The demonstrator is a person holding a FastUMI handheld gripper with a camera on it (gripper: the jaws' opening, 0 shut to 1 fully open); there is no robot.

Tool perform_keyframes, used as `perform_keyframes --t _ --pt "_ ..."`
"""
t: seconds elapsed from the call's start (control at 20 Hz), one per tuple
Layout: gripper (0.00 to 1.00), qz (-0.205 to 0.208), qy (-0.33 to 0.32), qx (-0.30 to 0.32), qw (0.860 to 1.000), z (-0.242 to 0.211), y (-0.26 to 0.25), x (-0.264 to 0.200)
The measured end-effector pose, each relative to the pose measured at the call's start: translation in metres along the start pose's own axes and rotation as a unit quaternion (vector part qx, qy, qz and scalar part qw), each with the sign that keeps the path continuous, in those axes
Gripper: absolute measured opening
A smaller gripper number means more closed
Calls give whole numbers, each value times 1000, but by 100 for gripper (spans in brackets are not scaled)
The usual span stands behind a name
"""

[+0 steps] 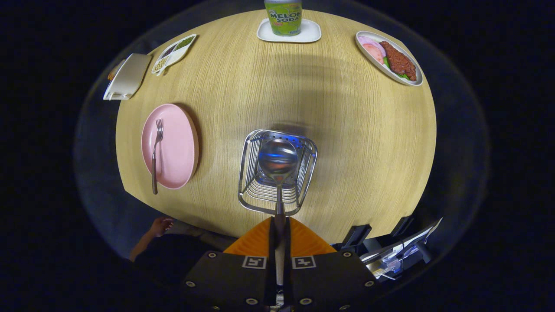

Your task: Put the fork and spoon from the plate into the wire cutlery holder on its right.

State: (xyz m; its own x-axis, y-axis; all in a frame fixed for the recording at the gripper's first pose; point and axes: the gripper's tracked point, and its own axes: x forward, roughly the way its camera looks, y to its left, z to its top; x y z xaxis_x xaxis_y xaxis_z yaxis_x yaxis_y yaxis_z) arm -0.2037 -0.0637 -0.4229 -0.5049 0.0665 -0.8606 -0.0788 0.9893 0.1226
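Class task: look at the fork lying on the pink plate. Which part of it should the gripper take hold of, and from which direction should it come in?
Probably the handle end of the fork. It sticks out past the rim of the pink plate on the near side, so fingers coming down from above could close across its narrow width. The gripper is now shut on the spoon over the wire holder.

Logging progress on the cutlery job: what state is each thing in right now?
Gripper: fingers shut on the metal spoon's handle.
Metal spoon: held, bowl over the wire cutlery holder.
Wire cutlery holder: upright on the table, no cutlery inside yet.
Dark-handled fork: lying on the round pink plate.
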Motion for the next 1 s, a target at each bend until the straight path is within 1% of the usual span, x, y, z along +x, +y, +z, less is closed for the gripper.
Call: perform_keyframes --t 0.05,0.15,0.35,0.5,0.65,0.8,0.9,1.0 --pt "10 -4 -5 -4 1000 4 -2 0" --pt "11 -15 -28 1 1000 16 -5 -1" --pt "11 2 -91 37 995 37 1 -14" --pt "11 22 -161 63 985 54 11 -35" --pt "16 17 -236 72 969 66 14 -64" --pt "25 24 -281 77 956 65 30 -83" --pt "34 38 -286 78 954 58 44 -88" --pt "52 48 -290 77 953 55 57 -91"
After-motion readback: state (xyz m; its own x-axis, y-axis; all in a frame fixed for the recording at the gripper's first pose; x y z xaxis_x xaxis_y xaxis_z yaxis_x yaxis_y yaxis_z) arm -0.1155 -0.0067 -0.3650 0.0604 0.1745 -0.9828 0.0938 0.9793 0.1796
